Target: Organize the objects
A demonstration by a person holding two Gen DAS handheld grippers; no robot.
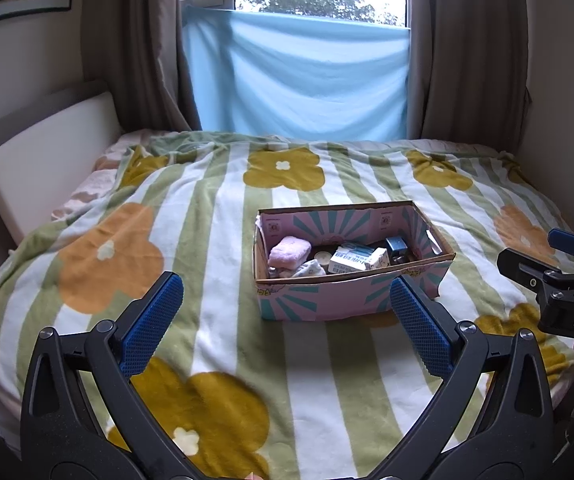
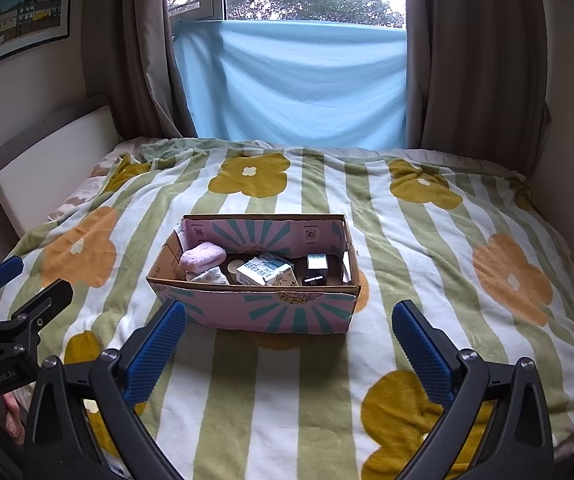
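Note:
An open pink and teal cardboard box (image 1: 319, 300) (image 2: 271, 312) sits on the bed. Inside lie a pink folded cloth (image 1: 289, 252) (image 2: 202, 257), a patterned cloth (image 2: 211, 277), a small candle tin (image 1: 321, 257) (image 2: 236, 267), a white and blue carton (image 1: 351, 261) (image 2: 261, 271) and a dark blue box (image 1: 396, 246) (image 2: 317, 262). My left gripper (image 1: 287, 324) is open and empty, in front of the box. My right gripper (image 2: 289, 344) is open and empty, in front of the box. Each gripper shows at the edge of the other's view: the right one (image 1: 559, 276), the left one (image 2: 11, 312).
The bed carries a striped green and white blanket with yellow and orange flowers (image 1: 207, 220) (image 2: 427, 240). A white padded headboard (image 1: 43, 168) is at the left. A blue cloth (image 1: 295, 76) hangs over the window behind the bed, between brown curtains.

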